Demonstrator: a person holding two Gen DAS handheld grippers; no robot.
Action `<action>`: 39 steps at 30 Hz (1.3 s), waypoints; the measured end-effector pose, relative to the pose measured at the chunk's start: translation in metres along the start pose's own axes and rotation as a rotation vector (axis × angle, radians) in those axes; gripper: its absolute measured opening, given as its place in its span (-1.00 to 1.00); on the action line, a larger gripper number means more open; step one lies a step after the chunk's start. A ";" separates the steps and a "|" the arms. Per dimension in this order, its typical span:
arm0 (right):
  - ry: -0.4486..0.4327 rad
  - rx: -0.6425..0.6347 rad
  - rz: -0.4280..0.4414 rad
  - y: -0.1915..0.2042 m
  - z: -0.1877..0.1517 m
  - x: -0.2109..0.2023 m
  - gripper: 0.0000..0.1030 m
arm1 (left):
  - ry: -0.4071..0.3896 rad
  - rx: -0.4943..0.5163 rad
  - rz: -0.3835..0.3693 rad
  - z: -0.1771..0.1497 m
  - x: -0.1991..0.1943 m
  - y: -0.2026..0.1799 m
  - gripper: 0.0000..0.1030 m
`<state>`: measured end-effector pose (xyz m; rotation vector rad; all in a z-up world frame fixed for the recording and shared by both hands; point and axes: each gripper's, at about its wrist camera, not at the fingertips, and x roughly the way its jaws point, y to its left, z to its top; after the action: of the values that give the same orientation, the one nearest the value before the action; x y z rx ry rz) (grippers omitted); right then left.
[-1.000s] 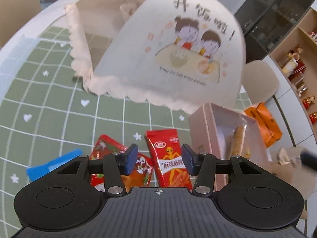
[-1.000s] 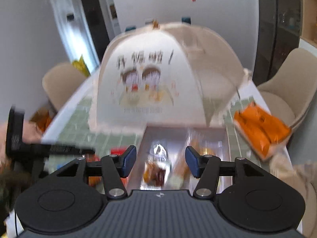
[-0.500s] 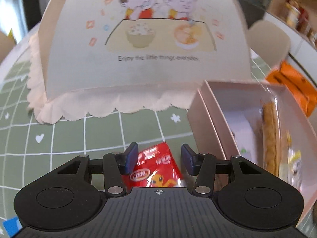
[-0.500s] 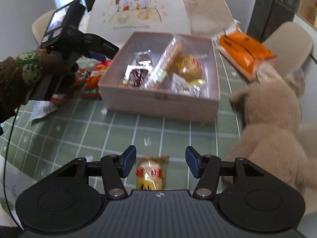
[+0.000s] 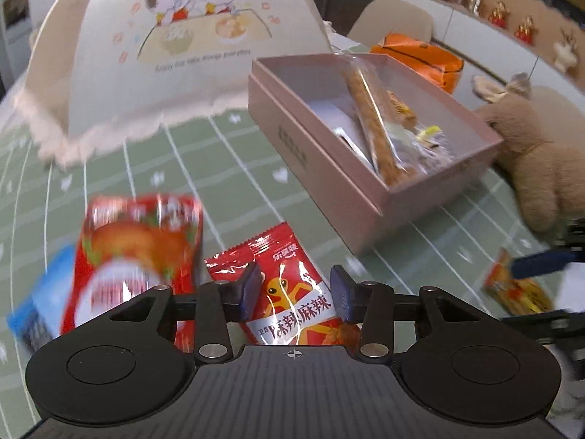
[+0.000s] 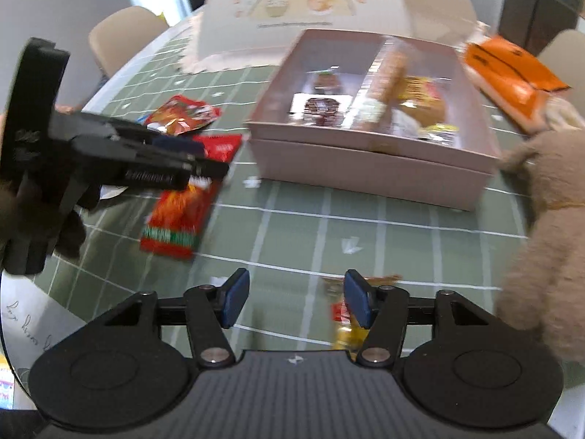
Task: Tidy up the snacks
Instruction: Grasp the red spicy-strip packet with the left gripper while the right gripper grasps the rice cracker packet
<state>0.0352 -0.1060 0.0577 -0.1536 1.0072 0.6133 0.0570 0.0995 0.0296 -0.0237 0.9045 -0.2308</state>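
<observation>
2 tongs spread, pinching nothing. I see the red spicy packet (image 5: 292,292) lying flat between my left gripper (image 5: 295,291) fingers, long axis along them; pink box (image 5: 380,197) ahead-right. Right gripper (image 6: 295,298) sits farther off.

Snack packets (image 5: 289,289) left of the box (image 5: 321,153), food cover (image 5: 182,47) behind, plush toy (image 5: 537,146) right.

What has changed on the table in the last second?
The left tool pulled back from the dome-shaped food cover and now hangs open over the red spicy snack packet. The right tool, open too, dropped low beside a small yellow-red packet. The pink cardboard box stayed put.
</observation>
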 end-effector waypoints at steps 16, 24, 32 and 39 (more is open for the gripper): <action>-0.023 -0.020 0.028 0.040 -0.004 0.017 0.18 | -0.008 -0.518 -0.115 -0.048 -0.068 0.062 -0.16; -0.100 -0.136 -0.089 0.045 -0.005 -0.004 0.24 | 0.030 -0.342 0.009 -0.034 -0.044 0.006 -0.16; -0.013 0.043 -0.167 -0.015 -0.052 -0.013 0.25 | 0.087 -0.047 0.158 -0.028 -0.017 -0.061 0.49; 0.001 0.032 -0.146 -0.017 -0.068 -0.006 0.50 | 0.102 -0.078 0.156 -0.023 -0.012 -0.062 0.70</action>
<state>-0.0087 -0.1489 0.0236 -0.1976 0.9970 0.4641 0.0204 0.0431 0.0320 -0.0133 1.0114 -0.0519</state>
